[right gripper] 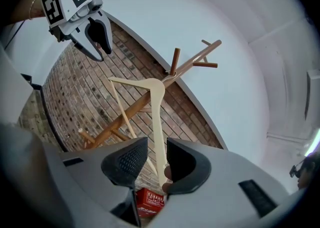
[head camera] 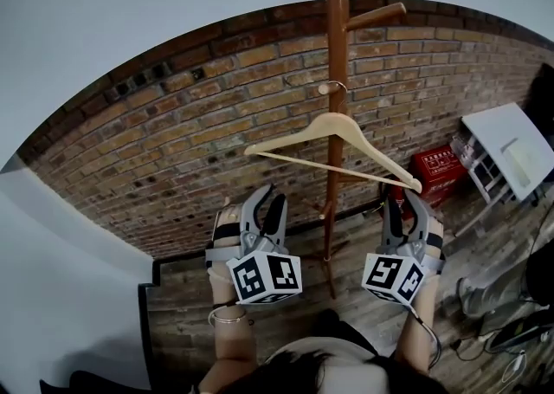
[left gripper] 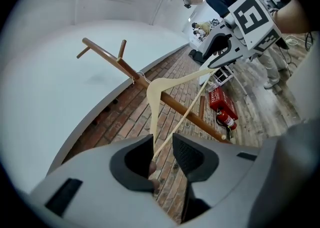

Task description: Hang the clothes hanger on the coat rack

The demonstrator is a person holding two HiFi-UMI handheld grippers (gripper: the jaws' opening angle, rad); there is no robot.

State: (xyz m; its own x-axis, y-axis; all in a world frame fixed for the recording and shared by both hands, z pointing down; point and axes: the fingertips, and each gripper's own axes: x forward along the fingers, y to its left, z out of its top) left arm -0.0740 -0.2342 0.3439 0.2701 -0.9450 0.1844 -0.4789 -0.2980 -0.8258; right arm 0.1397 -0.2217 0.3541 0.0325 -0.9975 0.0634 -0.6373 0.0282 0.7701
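The left gripper [left gripper: 163, 147] has its fingers [left gripper: 192, 158] parted wide. The wooden hanger [left gripper: 156, 91] runs into the gap from beyond them. Its end is lost behind the left-hand finger, so contact cannot be told. The right gripper [right gripper: 157, 152] is likewise spread, with one hanger arm ending close against its right-hand finger. Above and between both pairs of fingers stands the coat rack [head camera: 336, 29], its top cut off. The hanger's hook sits at a short peg and is too small to read clearly.
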